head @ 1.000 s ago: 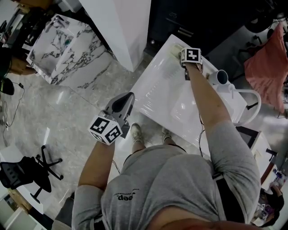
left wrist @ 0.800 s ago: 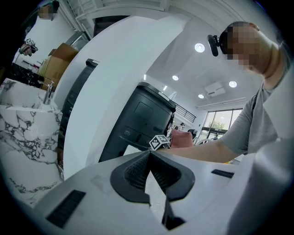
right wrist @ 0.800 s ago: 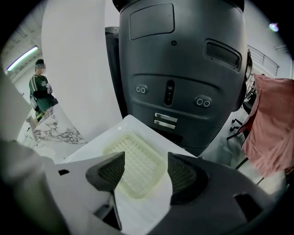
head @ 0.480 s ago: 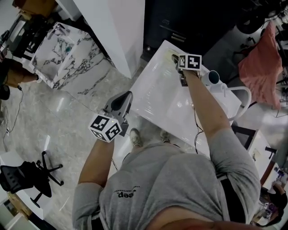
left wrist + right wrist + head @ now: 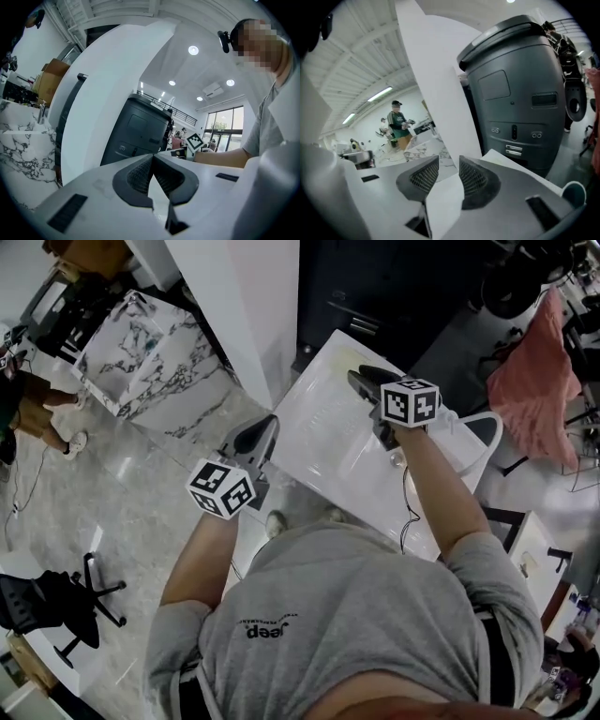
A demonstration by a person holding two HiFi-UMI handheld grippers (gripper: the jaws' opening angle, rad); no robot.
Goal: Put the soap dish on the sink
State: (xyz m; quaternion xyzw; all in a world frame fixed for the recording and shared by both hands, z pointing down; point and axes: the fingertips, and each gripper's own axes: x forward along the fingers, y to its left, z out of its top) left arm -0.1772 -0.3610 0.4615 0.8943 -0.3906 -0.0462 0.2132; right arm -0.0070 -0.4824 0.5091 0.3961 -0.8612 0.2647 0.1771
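Observation:
The white sink [image 5: 323, 451] stands in front of me in the head view. My right gripper [image 5: 360, 378] hangs above its far corner, lifted off the top. Its jaws are closing with a gap still between the pads [image 5: 473, 178] and nothing in it. My left gripper [image 5: 270, 425] is held over the sink's left edge, pointing level, its pads [image 5: 138, 176] meeting at the tips and holding nothing. I cannot make out the soap dish in any view; the right gripper covers part of the far corner.
Beyond the sink stand a white pillar [image 5: 253, 306] and a dark grey bin [image 5: 520, 93]. A marble block [image 5: 150, 352] sits at the left with a person [image 5: 28, 399] beside it. A pink cloth [image 5: 534, 371] hangs at the right. An office chair [image 5: 56, 601] stands lower left.
My right gripper has lifted off the sink's far corner and drawn back toward me, and its jaws have narrowed. The left gripper has risen a little.

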